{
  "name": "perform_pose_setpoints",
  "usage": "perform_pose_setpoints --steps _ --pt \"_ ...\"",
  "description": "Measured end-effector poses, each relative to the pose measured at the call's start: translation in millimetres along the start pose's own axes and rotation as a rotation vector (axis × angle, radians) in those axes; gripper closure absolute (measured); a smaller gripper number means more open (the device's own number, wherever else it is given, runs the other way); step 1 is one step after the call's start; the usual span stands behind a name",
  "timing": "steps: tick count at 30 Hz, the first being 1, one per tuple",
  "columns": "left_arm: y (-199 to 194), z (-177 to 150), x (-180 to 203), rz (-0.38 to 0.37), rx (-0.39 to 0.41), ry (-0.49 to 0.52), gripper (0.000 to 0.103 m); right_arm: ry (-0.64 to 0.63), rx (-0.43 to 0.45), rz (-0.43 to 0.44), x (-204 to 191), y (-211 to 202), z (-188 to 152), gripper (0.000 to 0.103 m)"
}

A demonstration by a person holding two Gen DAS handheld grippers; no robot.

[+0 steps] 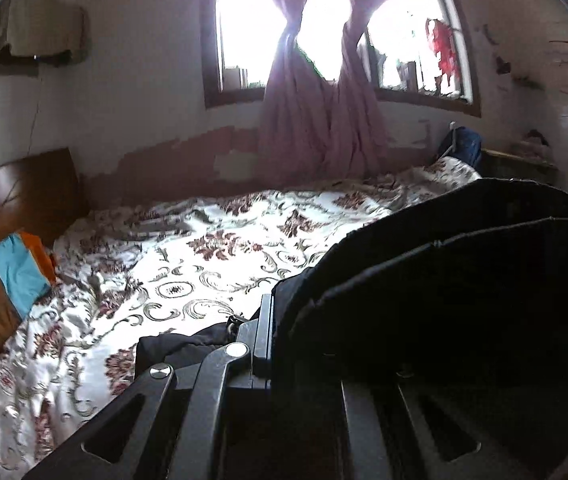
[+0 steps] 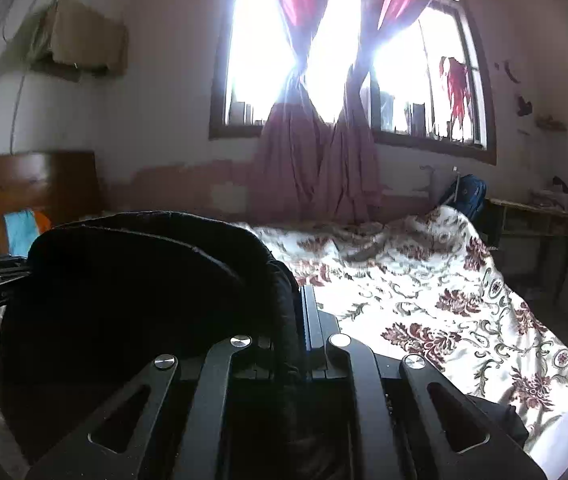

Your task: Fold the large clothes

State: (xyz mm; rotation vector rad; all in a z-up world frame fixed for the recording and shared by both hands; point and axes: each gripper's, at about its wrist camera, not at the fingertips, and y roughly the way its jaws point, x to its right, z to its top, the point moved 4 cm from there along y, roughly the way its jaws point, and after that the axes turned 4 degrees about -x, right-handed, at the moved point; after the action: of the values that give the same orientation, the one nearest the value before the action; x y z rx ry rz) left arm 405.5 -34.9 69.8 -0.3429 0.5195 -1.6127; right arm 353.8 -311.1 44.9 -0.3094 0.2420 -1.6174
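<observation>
A: Over the bed (image 1: 187, 248), left side first. The left gripper (image 1: 273, 332) is clamped on a dark garment (image 1: 464, 280), jaws nearly together with cloth pinched between. The fabric rises in stiff ridges to its right and blocks most of that view.

B: Anything under it?

A: A dark bit of cloth lies on the bedspread below the gripper. Whether it belongs to the same garment, I can't tell. Folded blue and orange clothes (image 1: 19, 276) sit by the headboard (image 1: 23, 196), well apart.

B: And the right side?

A: The right gripper (image 2: 304, 320) is also pinched tight on the garment (image 2: 135, 300), which bulges to its left. The left gripper's frame shows at the far left edge there. So the cloth spans the two grippers, held above the bed. Curtains (image 2: 316, 168) and window (image 2: 324, 60) lie beyond.

B: Step?

A: I judge a carry: a held edge being brought across for a fold, or to lay the piece out.

B: Next move?

A: Probably lower both hands together, keep the edge taut and level, set it down flat on the bedspread, then release. Risk: bunching if one side drops first.
</observation>
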Motion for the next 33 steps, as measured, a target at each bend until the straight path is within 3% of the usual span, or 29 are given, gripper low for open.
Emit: perform_pose_setpoints --steps 4,7,8,11,13,14,16,17,18,19,21,27,33 --pt "53 -3 1 -0.038 -0.106 -0.006 0.096 0.055 -0.130 0.013 8 46 -21 0.094" --pt "81 -16 -1 -0.077 -0.189 -0.018 0.095 0.077 -0.166 0.004 10 55 -39 0.089" --pt "85 -21 -1 -0.088 -0.204 -0.021 0.092 0.078 -0.160 -0.004 10 54 -40 0.081" --pt "86 -29 3 -0.111 -0.204 -0.042 0.091 0.076 -0.129 -0.024 12 42 -36 0.034" --pt "79 -30 2 -0.104 -0.189 -0.044 0.085 0.059 -0.109 -0.019 13 34 -29 0.029" --pt "77 -28 0 -0.099 -0.182 -0.046 0.078 0.037 -0.112 -0.014 12 30 -27 0.028" --pt "69 -22 -7 -0.079 -0.156 -0.062 0.053 -0.023 -0.118 -0.002 13 18 -24 0.026" --pt "67 -16 -17 -0.067 -0.138 -0.072 0.022 -0.045 -0.122 0.005 13 13 -23 0.021" --pt "58 -11 -20 -0.048 -0.102 -0.084 0.007 -0.063 -0.125 0.014 15 4 -22 0.017" --pt "45 -7 -26 -0.036 -0.050 -0.095 0.007 -0.073 -0.130 0.028 18 -6 -21 0.015" --pt "32 -6 -33 -0.051 -0.026 -0.088 0.005 -0.081 -0.143 0.059 23 -25 -22 0.013" --pt "9 -35 -24 -0.138 -0.098 -0.008 0.005 -0.091 -0.246 0.152 26 -55 -51 0.012" --pt "-2 -93 18 -0.286 -0.210 0.044 0.005 -0.078 -0.373 0.199 22 -32 -92 0.012"
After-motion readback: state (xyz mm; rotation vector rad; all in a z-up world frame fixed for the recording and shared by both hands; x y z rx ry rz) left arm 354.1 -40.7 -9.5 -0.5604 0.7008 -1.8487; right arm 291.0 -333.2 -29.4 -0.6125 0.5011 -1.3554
